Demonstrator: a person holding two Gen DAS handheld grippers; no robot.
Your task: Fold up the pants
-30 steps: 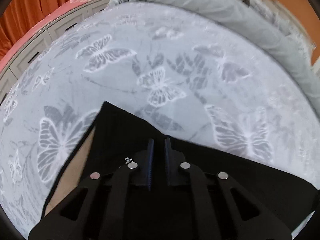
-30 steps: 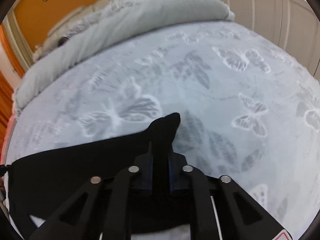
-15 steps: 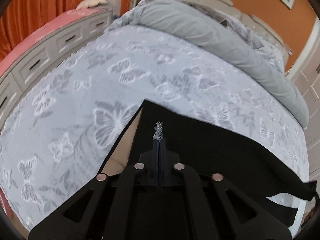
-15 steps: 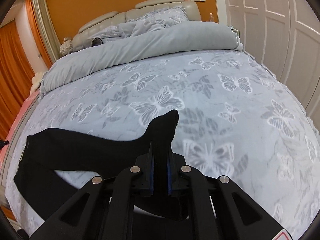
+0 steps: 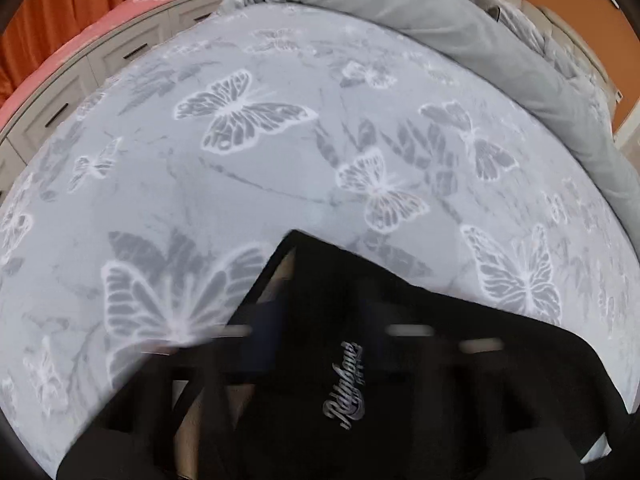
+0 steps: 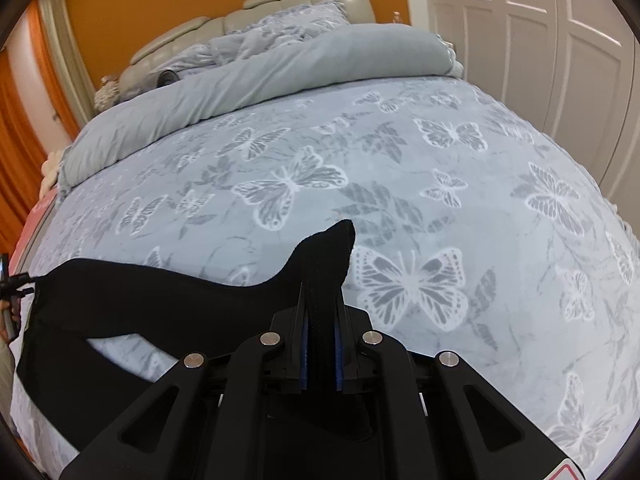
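Black pants lie stretched across the butterfly-print bed cover. My right gripper is shut on one leg's end, which sticks up past the blue pads and hangs lifted off the bed. The left wrist view is blurred. In it the waist part of the pants, with a silver script logo, lies under my left gripper. That gripper's jaws are opening and its smeared fingers stand apart, with cloth between them but not pinched.
A rolled grey duvet and pillows lie at the head of the bed, before a beige headboard. White wardrobe doors stand to the right. Grey drawers and orange curtains are on the left. A hand shows at the left edge.
The left gripper lifted away from the bed, then dropped back close to it, and its fingers have spread. The right gripper drew back and up with the leg end still gripped.
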